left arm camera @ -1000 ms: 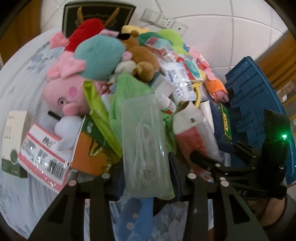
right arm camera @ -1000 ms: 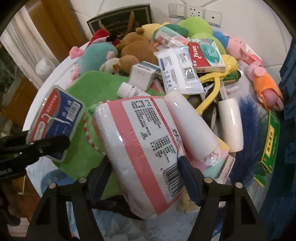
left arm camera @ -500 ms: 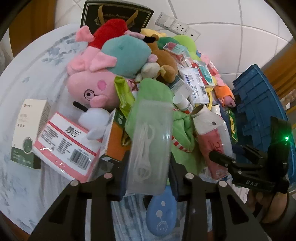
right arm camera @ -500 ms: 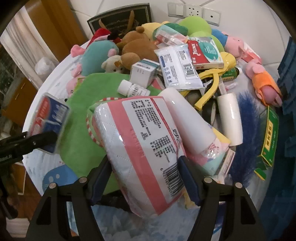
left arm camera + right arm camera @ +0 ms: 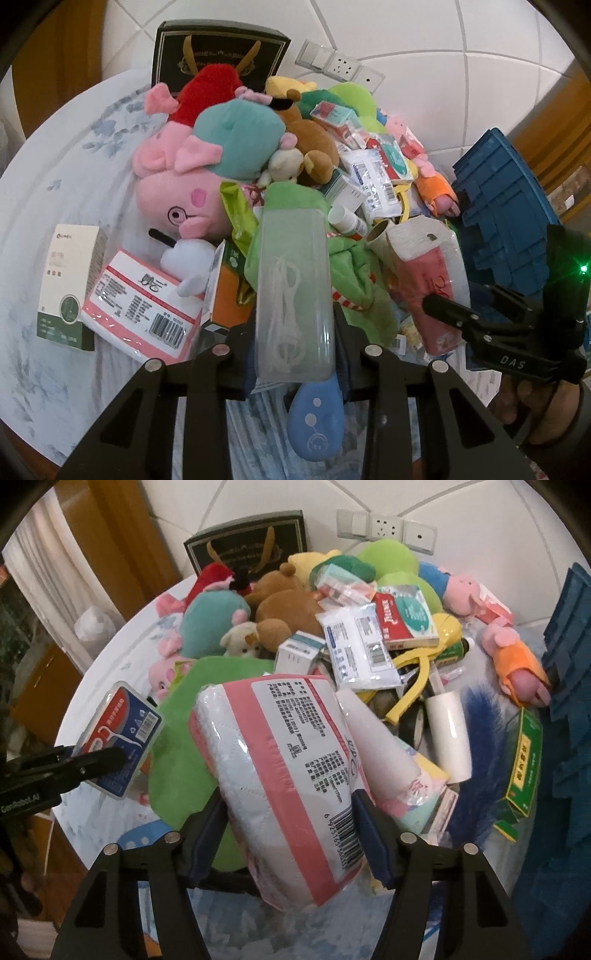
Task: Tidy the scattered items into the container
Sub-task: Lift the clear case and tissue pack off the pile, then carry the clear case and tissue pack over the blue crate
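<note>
Holding one item in each gripper, the person is at the carry stage of the tidy-up: both picks look done, and neither thing is in the container yet. The left gripper [image 5: 293, 332] is clamped on a clear plastic floss-pick box [image 5: 293, 295], raised above the heap; in the right wrist view the same box [image 5: 120, 738] shows its blue and red label. The right gripper [image 5: 291, 834] grips a pink-and-white tissue pack [image 5: 280, 775] across its width, lifted and tilted above a green cloth [image 5: 181, 746]. The blue crate [image 5: 506, 221], which I judge to be the container, stands at the right edge of the tabletop [image 5: 55, 192], just beside the pile of plush toys, medicine boxes and packets. The next move calls for swinging each load rightward over the crate's rim and letting go only once above its opening. The right gripper sits nearer the crate, so it should probably go first, which keeps the two from crossing. Much of the clutter remains to be cleared.
</note>
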`<control>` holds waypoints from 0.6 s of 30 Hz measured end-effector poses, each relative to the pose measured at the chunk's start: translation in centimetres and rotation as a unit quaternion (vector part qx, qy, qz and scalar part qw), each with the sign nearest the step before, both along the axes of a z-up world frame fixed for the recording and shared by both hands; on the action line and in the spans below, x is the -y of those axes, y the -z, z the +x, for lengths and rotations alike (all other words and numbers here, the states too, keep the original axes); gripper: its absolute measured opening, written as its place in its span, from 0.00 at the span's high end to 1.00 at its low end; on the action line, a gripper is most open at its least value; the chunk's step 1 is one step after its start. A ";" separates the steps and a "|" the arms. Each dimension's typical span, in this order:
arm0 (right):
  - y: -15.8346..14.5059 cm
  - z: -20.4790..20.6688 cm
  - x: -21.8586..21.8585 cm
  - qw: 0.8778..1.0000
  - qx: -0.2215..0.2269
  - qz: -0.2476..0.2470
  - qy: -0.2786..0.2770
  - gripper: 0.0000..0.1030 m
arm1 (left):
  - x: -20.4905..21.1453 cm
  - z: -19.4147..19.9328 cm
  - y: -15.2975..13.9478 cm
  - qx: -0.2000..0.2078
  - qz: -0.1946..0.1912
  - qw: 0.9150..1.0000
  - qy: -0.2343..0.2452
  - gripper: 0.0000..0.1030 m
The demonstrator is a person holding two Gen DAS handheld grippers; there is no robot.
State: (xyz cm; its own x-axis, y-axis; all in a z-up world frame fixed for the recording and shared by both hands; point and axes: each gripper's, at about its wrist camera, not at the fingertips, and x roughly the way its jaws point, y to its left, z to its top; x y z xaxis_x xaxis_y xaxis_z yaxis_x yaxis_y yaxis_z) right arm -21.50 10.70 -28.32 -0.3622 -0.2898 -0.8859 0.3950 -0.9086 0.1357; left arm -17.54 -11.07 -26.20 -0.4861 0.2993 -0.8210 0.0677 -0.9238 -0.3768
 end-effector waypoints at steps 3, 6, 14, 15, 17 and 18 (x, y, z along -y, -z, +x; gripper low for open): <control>-1.0 0.4 -0.2 1.000 -0.008 -0.003 0.002 0.36 | 0.0 0.1 -0.9 -0.008 -0.002 1.000 0.000 0.69; -2.2 0.7 -0.4 1.000 -0.016 -0.006 0.007 0.36 | 0.0 0.3 -2.1 -0.018 -0.003 1.000 0.002 0.69; -6.1 2.1 -1.2 0.999 -0.042 -0.020 0.013 0.36 | -0.2 1.1 -5.5 -0.045 -0.010 0.999 0.003 0.69; -6.5 2.3 -1.3 0.999 -0.046 -0.022 0.014 0.36 | -0.4 1.2 -6.0 -0.049 -0.012 0.999 0.004 0.69; -7.7 2.7 -1.6 0.998 -0.055 -0.028 0.015 0.36 | -0.7 1.4 -7.0 -0.056 -0.016 0.998 0.005 0.69; -8.2 2.8 -1.8 0.998 -0.059 -0.030 0.015 0.36 | -0.8 1.5 -7.6 -0.059 -0.017 0.998 0.005 0.69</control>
